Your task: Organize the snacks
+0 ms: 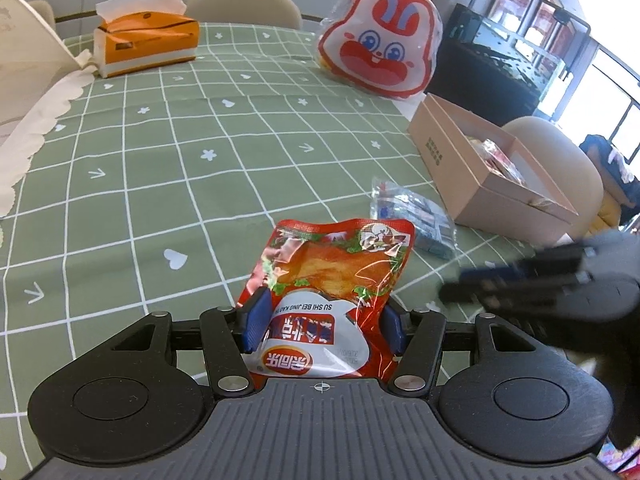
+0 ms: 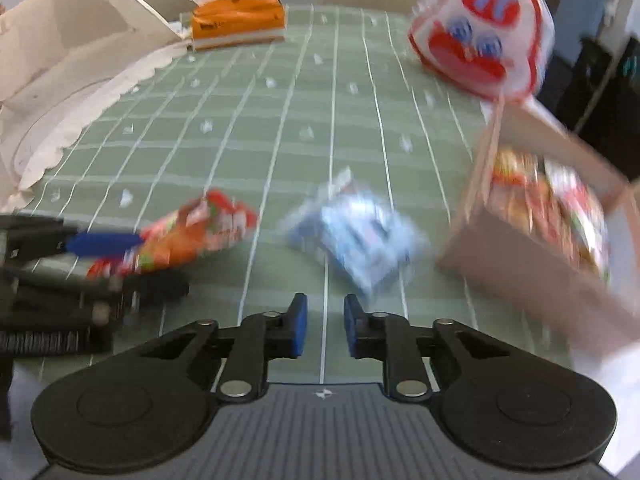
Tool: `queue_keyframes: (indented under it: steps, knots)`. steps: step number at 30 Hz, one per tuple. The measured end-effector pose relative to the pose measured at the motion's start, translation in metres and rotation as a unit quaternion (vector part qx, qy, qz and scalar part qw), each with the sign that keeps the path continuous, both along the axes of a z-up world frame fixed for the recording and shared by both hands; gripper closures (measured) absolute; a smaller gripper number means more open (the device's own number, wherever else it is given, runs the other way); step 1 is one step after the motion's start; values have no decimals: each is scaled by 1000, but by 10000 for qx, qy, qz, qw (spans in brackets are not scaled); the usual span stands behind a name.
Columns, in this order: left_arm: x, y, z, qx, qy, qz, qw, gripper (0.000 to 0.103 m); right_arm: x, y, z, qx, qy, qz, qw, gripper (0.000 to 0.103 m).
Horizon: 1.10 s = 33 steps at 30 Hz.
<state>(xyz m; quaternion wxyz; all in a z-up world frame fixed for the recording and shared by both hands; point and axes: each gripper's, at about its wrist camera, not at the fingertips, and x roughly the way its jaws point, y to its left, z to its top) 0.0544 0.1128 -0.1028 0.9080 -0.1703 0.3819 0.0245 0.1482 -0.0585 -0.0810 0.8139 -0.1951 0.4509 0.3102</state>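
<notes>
Your left gripper (image 1: 322, 320) grips the red roast-chicken snack pouch (image 1: 334, 276) just above the green checked tablecloth (image 1: 160, 152); your right gripper (image 2: 325, 326) hangs empty, jaws apart. The cardboard box (image 1: 452, 156) already holds several packets, while the blue packet (image 2: 356, 236) lies unsorted beside it.

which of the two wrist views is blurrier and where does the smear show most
The right wrist view is blurrier: the clear blue snack bag and the open cardboard box are streaked, while the right gripper itself stays crisp. The left wrist view is mostly sharp, the print on the red foil snack pouch in the left gripper readable; only the other gripper at its right edge smears. Both bend the green checked tablecloth grid.
</notes>
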Motion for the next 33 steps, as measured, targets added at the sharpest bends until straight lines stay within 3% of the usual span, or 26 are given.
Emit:
queue_keyframes:
  steps: [7,9,11,13,22,27,30,31,33]
  knots:
    - [-9,-9,1,20,-88,-46,9999,45,-11,-43,-5,284,-62,-328,9990,82]
    - [-11,-8,3,5,-96,-29,9999,47,-3,-45,-5,446,-26,-567,9974,75]
    - [-12,-7,4,14,-92,-6,10000,48,5,-46,-5,707,43,-767,9945,56]
    - [-13,-6,5,54,-80,27,9999,49,16,-40,-6,910,41,-934,9915,47]
    - [-17,-1,5,75,-38,81,9999,49,47,15,-22,855,-353,-1143,9891,35]
    - [-20,3,4,-49,-94,77,9999,48,50,26,-24,666,-560,-973,9914,39]
    - [-19,3,3,-42,-83,64,9999,47,45,22,-20,620,-541,-787,9935,53]
    - [-18,2,2,-17,-77,58,10000,47,43,21,-19,622,-490,-723,9942,68]
    - [-18,0,2,30,-72,43,10000,47,37,16,-17,554,-478,-652,9952,75]
